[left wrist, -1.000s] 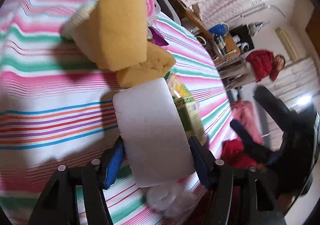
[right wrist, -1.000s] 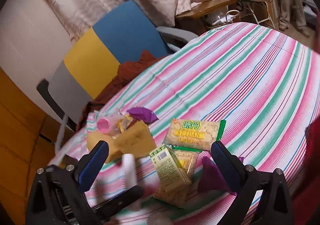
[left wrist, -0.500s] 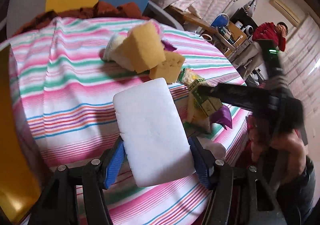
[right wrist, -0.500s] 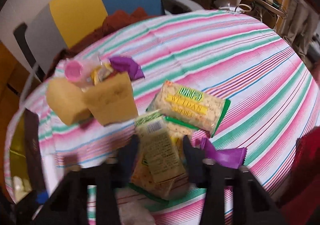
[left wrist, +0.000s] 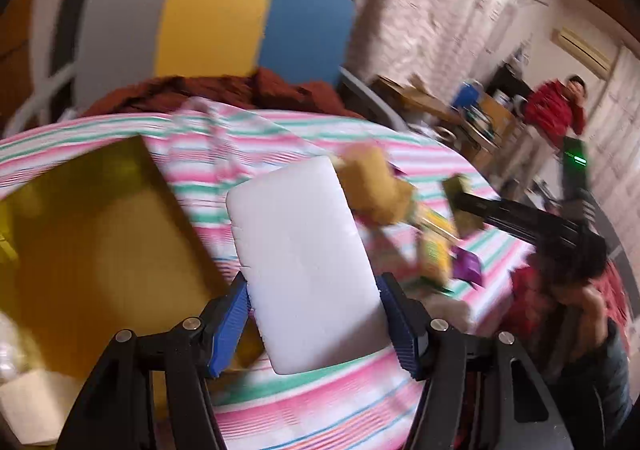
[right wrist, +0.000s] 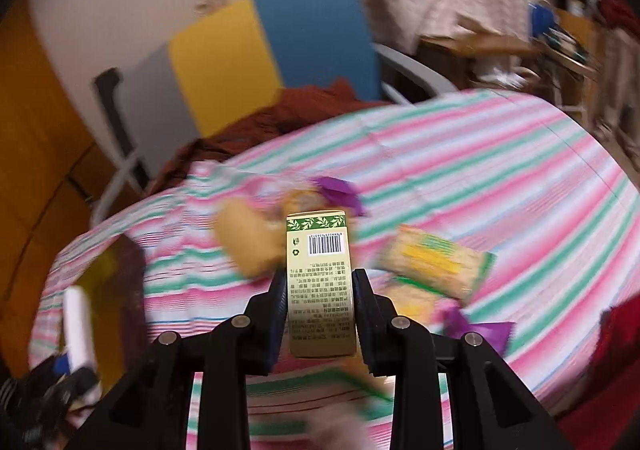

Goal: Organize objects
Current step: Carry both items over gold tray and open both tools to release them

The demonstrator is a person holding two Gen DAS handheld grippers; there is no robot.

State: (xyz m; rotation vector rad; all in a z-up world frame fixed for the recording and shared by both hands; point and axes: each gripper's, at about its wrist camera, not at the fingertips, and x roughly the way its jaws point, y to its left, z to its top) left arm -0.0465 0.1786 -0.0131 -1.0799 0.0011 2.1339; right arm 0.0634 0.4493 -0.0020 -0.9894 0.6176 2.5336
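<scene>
Left gripper (left wrist: pixel 314 314) clamped on white foam block (left wrist: pixel 300 262), held above the striped surface (left wrist: pixel 320 402) beside the yellow box (left wrist: pixel 96 250). Right gripper (right wrist: pixel 320 310) pinched narrow on green-gold carton (right wrist: pixel 320 282), lifted over snack packets (right wrist: pixel 436 262) and sponges (right wrist: pixel 248 238). Far right of surface is bare.

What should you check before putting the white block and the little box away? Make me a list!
1. White block held firmly in left hand-held gripper: ok.
2. Box held in right hand-held gripper: ok.
3. Yellow bin near the block: ok.
4. Room in the bin: cannot tell, its inside is blurred.
5. Sponges and snack packs lying safely on the table: ok.
</scene>
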